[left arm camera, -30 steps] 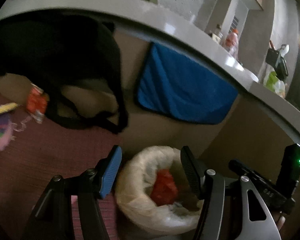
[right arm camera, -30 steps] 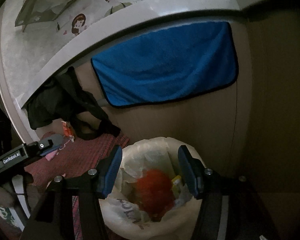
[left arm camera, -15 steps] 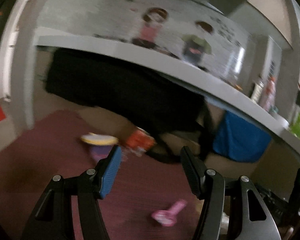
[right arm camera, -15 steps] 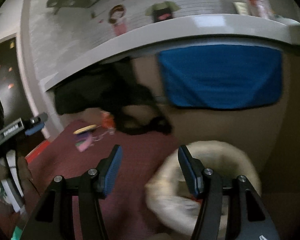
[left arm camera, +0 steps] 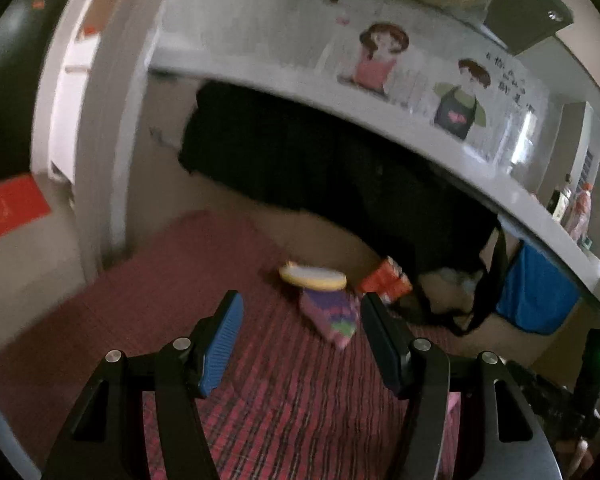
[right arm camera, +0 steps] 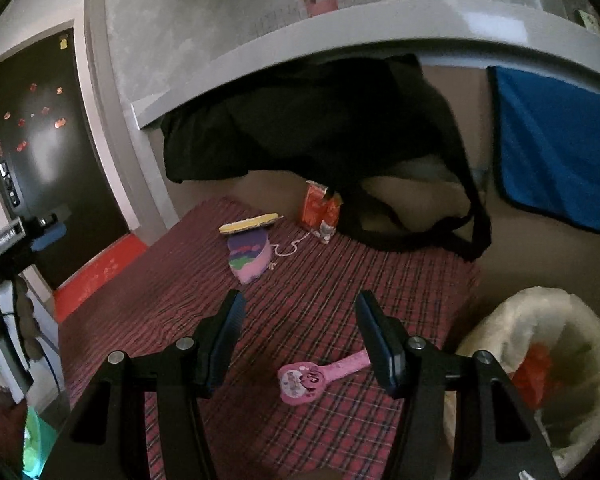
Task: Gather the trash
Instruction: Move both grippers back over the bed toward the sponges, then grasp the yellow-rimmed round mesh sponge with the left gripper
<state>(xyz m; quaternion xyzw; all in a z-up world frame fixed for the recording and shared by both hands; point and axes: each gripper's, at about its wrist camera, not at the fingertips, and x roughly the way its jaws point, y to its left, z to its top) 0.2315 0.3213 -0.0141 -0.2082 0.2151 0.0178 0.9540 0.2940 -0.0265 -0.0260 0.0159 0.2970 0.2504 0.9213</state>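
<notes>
Two grippers spread wide, empty — left gripper (left arm camera: 300, 344), right gripper (right arm camera: 298, 338). Red carton (right arm camera: 320, 210) likely light, crushable — best pinched gently across flat sides.

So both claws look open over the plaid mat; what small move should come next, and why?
Probably lower the open right claw onto the pink handled toy lying just beneath it on the red plaid mat. It is the nearest loose item, and the white-lined trash bin sits close to its right. The left claw is empty too.

Bare plaid rug (right arm camera: 172, 300) centre-left, pink toy (right arm camera: 320, 374) lower centre, lined bin (right arm camera: 540, 360) lower right, black bag (right arm camera: 320, 120) overhanging upper centre.
</notes>
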